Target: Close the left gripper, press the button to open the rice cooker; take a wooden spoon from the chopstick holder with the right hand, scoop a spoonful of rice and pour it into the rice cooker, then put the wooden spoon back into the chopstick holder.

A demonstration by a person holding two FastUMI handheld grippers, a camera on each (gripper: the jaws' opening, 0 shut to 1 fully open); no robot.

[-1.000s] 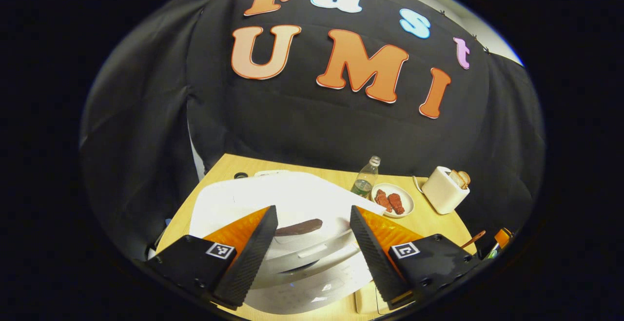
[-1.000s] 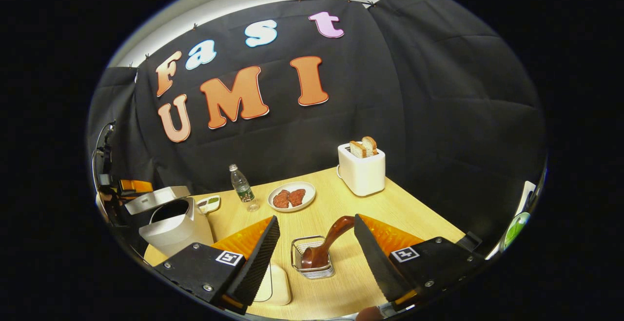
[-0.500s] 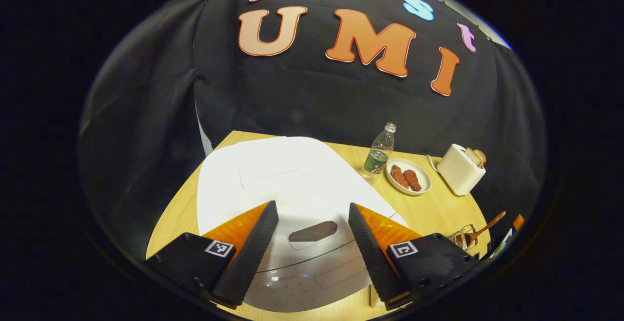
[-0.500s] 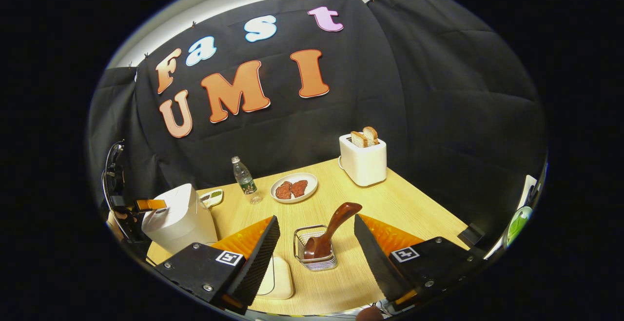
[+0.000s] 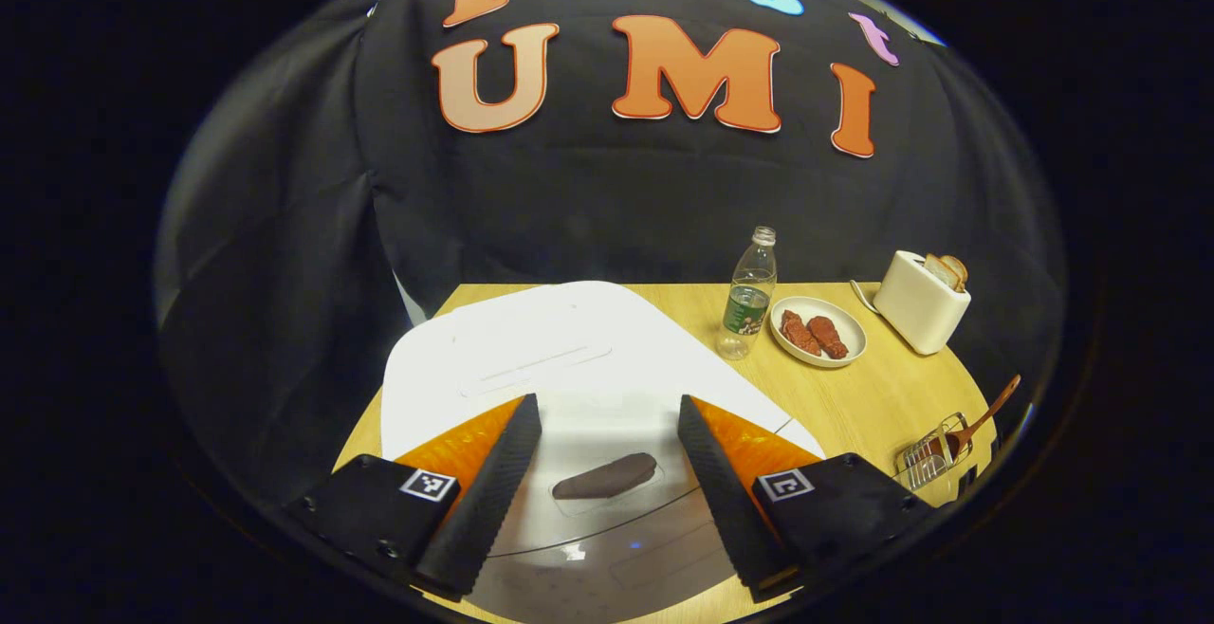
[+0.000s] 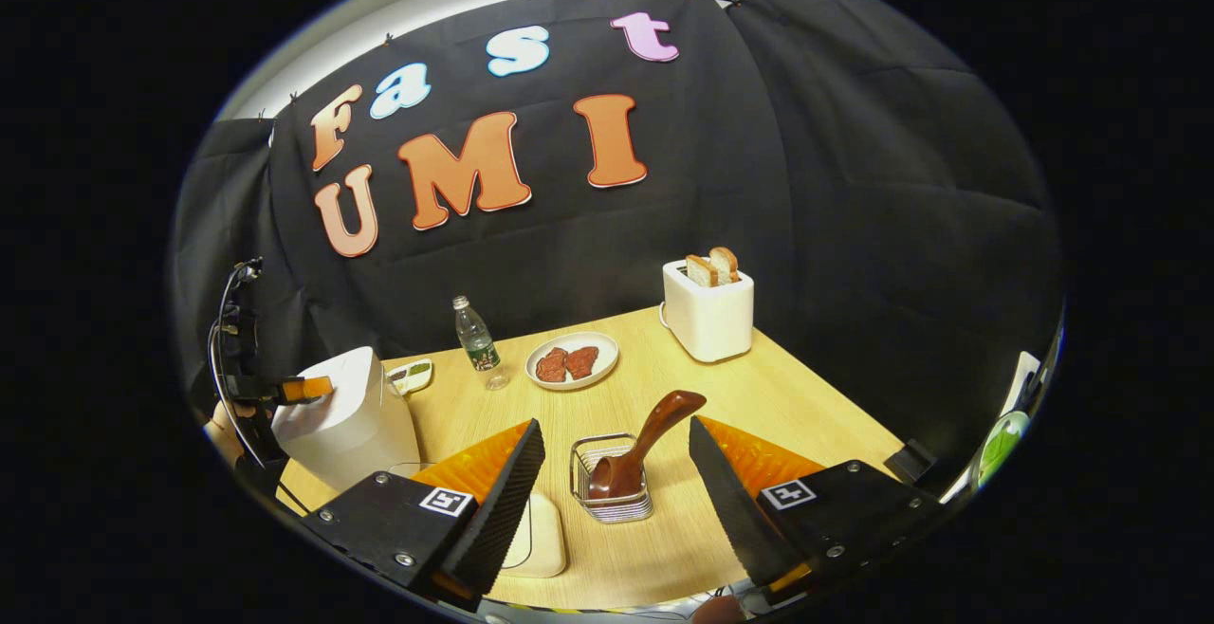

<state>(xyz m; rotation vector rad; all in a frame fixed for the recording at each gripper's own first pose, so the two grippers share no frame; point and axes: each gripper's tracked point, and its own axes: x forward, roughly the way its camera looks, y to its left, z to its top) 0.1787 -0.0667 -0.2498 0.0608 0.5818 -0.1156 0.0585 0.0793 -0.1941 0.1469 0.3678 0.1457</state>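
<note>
Above the rice cooker, spread left tongs frame its button; right tongs, spread, frame the wooden spoon for grasping.

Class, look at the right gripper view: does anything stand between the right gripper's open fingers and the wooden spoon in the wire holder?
Nothing visible does. The right gripper is open, and the wooden spoon leans in the chopstick holder straight ahead between its fingers, with only bare table around it. The cream pad lies off to the side.
</note>
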